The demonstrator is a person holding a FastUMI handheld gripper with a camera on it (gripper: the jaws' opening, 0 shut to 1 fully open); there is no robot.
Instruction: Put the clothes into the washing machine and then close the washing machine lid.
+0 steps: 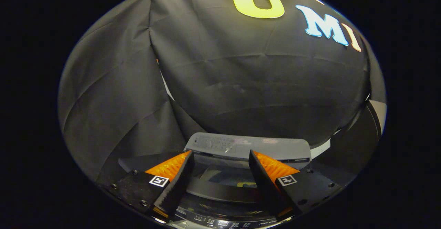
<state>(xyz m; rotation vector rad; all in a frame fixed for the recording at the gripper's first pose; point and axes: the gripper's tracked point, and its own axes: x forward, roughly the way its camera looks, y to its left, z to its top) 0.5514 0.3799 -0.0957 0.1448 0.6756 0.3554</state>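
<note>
I look down over a top-loading washing machine (pixel 220 191) from its front. My gripper (pixel 221 153) hangs just above it, open, with nothing held between the fingers. Between and below the fingers lies a dark glossy surface (pixel 220 175) of the machine's top that throws back reflections; I cannot tell whether it is the lid's glass or the drum opening. Just beyond the fingertips a grey panel (pixel 248 146) with a label runs across the machine's rear. The control strip (pixel 224 223) with small markings sits at the near edge, under the fingers.
The booth's black cloth wall (pixel 241 77) rises right behind the machine and folds round on the left (pixel 113 94). A pale rim (pixel 320 149) shows at the machine's back right corner.
</note>
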